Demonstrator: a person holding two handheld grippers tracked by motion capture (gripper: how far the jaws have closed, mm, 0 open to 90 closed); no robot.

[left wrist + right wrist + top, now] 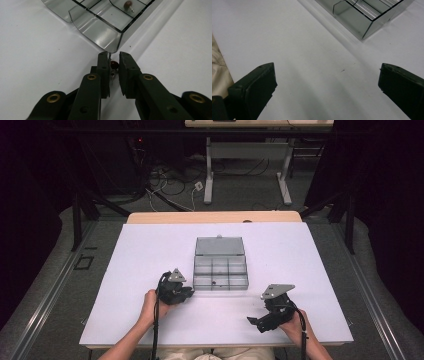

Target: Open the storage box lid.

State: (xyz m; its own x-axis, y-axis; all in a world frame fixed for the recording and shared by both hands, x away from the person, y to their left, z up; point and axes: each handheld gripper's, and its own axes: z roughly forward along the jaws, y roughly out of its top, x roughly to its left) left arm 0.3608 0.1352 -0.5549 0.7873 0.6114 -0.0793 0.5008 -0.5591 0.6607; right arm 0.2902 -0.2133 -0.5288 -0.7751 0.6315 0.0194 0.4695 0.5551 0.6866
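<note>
Organizer box (220, 267): clear plastic, sitting at the centre of the high view on the white worktop (150, 250), lid lying open toward the top of the frame; tray divided into small compartments.
Box contents: one dark red bead with a metal pin (128, 5) is lying in a compartment at the top of the left gripper view; the nearer compartments are showing nothing.
Left gripper (114, 62): jaws standing nearly together, pinching a small dark red bead (114, 64) with a metal stem between the pads, at centre frame just below the box's near corner (115, 46). In the high view it is sitting just left of the box.
Right gripper (325, 80): jaws spread wide, holding nothing, hanging over bare worktop at the lower right of the high view, apart from the box.
</note>
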